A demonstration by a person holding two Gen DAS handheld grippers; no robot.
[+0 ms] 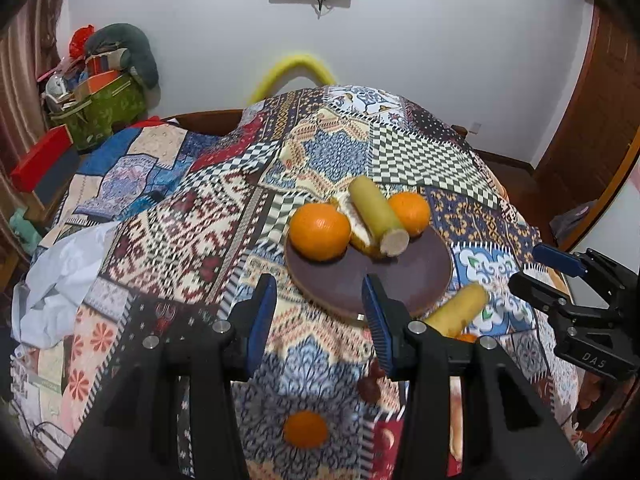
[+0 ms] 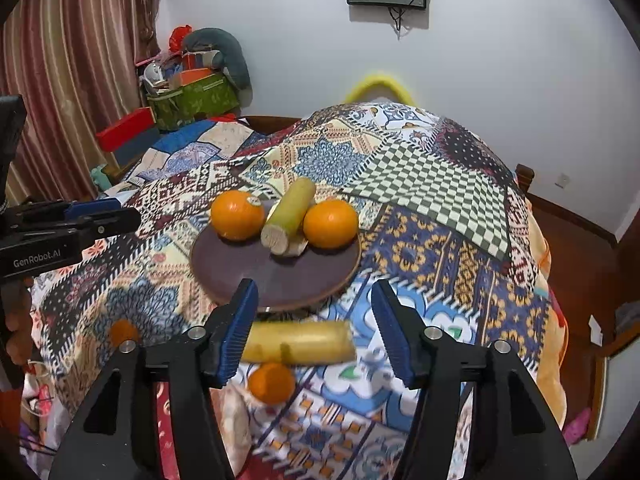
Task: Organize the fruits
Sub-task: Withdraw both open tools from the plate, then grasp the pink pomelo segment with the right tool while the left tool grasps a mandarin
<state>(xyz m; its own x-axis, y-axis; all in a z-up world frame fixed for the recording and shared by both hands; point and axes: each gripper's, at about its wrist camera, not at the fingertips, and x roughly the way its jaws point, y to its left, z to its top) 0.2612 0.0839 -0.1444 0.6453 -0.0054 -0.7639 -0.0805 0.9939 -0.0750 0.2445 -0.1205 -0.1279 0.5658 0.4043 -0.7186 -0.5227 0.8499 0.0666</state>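
A brown plate rests on the patchwork cloth. It carries two big oranges and a yellow-green stalk piece lying across another piece. A loose yellow stalk piece lies on the cloth just off the plate's near rim, with a small orange beside it. Another small orange sits nearer the left gripper. My left gripper hangs open over the plate's near edge, nothing between its pads. My right gripper is open above the loose stalk piece, not touching it.
Dark red small fruits lie on the cloth near the left gripper. The cloth covers a humped surface that falls away on all sides. Boxes and a green bag are piled at the back left, by a curtain.
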